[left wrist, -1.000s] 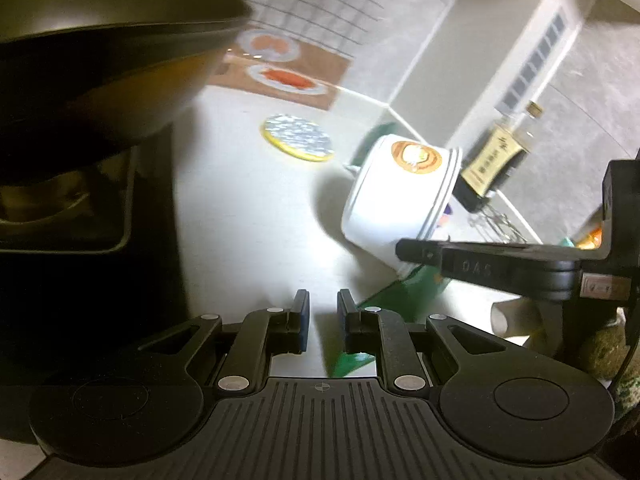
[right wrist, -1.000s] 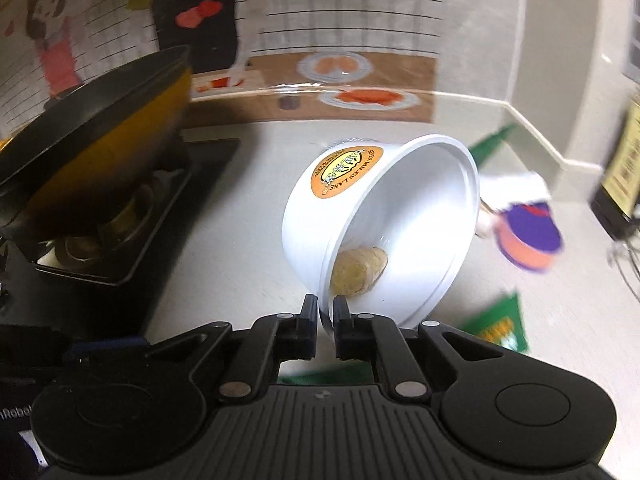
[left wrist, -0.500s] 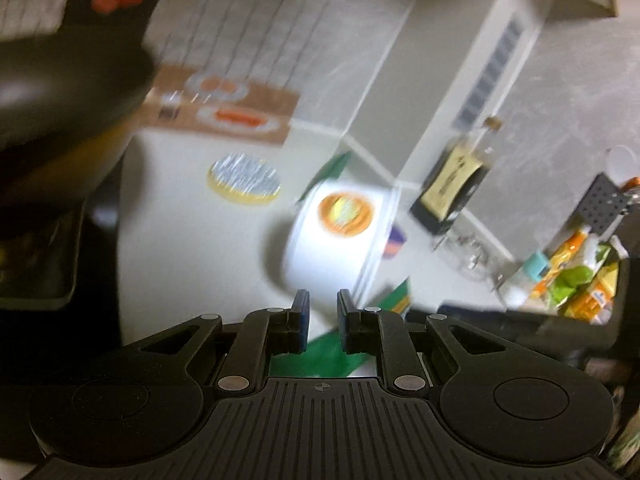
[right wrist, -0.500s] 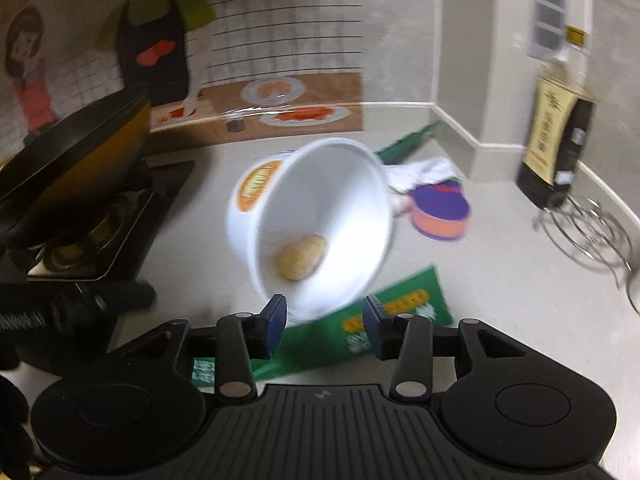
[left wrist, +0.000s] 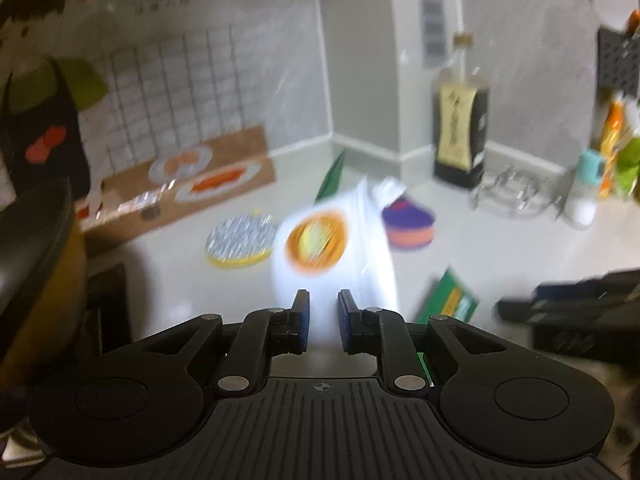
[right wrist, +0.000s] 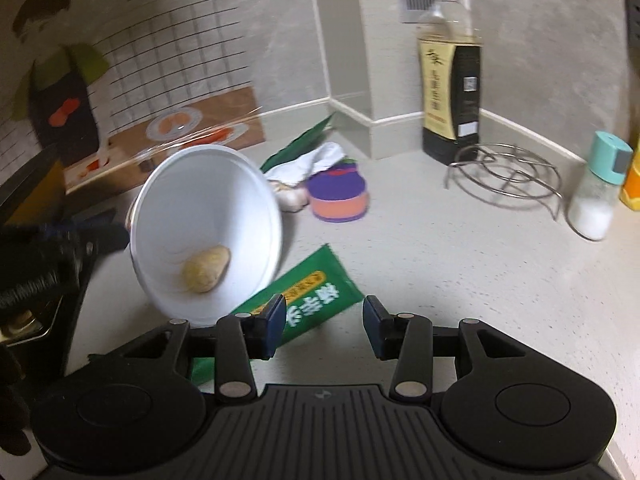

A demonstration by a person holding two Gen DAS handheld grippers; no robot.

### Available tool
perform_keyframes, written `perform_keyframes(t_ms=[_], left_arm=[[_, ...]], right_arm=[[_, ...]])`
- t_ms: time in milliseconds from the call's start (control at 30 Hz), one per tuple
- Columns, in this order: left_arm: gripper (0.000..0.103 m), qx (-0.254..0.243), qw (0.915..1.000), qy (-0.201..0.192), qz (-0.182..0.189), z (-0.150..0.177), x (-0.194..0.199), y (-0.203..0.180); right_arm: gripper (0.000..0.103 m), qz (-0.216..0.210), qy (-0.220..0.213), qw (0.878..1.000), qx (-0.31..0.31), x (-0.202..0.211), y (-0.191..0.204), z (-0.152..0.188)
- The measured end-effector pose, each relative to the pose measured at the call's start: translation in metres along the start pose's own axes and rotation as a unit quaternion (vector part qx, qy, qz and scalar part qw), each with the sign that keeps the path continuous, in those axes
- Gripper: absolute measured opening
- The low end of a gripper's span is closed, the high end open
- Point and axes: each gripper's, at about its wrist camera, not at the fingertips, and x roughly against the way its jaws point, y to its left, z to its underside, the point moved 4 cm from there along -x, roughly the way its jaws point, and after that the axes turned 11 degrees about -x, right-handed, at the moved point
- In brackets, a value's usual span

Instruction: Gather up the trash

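Note:
A white paper bowl (right wrist: 208,200) with an orange label (left wrist: 316,240) is tipped on its side on the counter, a pale lump of food (right wrist: 206,270) inside. Its rim rests by a green packet (right wrist: 316,288). My right gripper (right wrist: 324,312) is open just above that packet, with nothing pressed between its pads. My left gripper (left wrist: 323,300) faces the bowl's outside; its jaws stand a narrow gap apart and are opening a little. Whether it touches the bowl is blurred. A foil lid (left wrist: 240,242), a purple and orange tub (right wrist: 340,196), a crumpled tissue (right wrist: 316,160) and another green wrapper (right wrist: 300,140) lie behind.
A dark sauce bottle (right wrist: 450,80) stands at the wall corner, with a wire trivet (right wrist: 508,172) and a salt shaker (right wrist: 600,200) to its right. A wok (left wrist: 32,280) on the stove fills the left side.
My right gripper let go of the bowl's rim, opened and drew back over the green packet. The left gripper rolled upright and swung from the stove side toward the bowl.

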Motion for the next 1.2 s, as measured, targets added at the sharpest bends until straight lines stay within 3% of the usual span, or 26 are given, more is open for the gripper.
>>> perform_keyframes(t_ms=[167,267,367,467,600,767,833,933,1133,1200], left_arm=[[0.018,0.021,0.9991,0.027,-0.024,0.018,-0.007,0.026],[0.018,0.052,0.9983,0.021,-0.015,0.023,-0.002,0.043],[0.018,0.099,0.9941,-0.027,0.035,0.025,0.018,0.058],[0.018,0.145,0.9827,-0.07,0.092,0.02,0.033,0.066],[0.018,0.129,0.9776,-0.091,0.139,0.001,0.038,0.044],[0.019,0.068,0.9881,-0.082,0.111,-0.019,0.025,-0.001],[0.024,0.015,0.9953,-0.076,0.058,-0.024,0.012,-0.018],[0.024,-0.044,0.9959,-0.07,-0.037,-0.018,-0.002,-0.026],[0.022,0.009,0.9976,-0.017,-0.066,0.003,-0.019,0.018],[0.021,0.048,0.9974,-0.021,-0.049,0.003,-0.016,0.034]], right_arm=[[0.047,0.016,0.003,1.0,-0.005,-0.011,-0.004,0.006],[0.048,0.023,0.006,1.0,0.004,-0.018,0.0,0.009],[0.052,0.021,0.012,1.0,0.007,-0.022,0.004,0.013],[0.053,0.03,0.006,0.999,0.011,-0.022,0.006,0.012],[0.056,0.048,-0.01,0.999,0.016,-0.015,0.001,0.012],[0.056,0.065,-0.015,0.998,0.011,-0.002,-0.012,0.014],[0.056,0.069,-0.013,0.998,0.002,0.0,-0.018,0.015],[0.056,0.074,-0.016,0.997,0.005,0.007,-0.021,0.018],[0.056,0.05,-0.04,0.996,0.066,0.015,-0.004,0.024],[0.056,0.031,-0.037,0.996,0.08,0.01,0.006,0.024]])
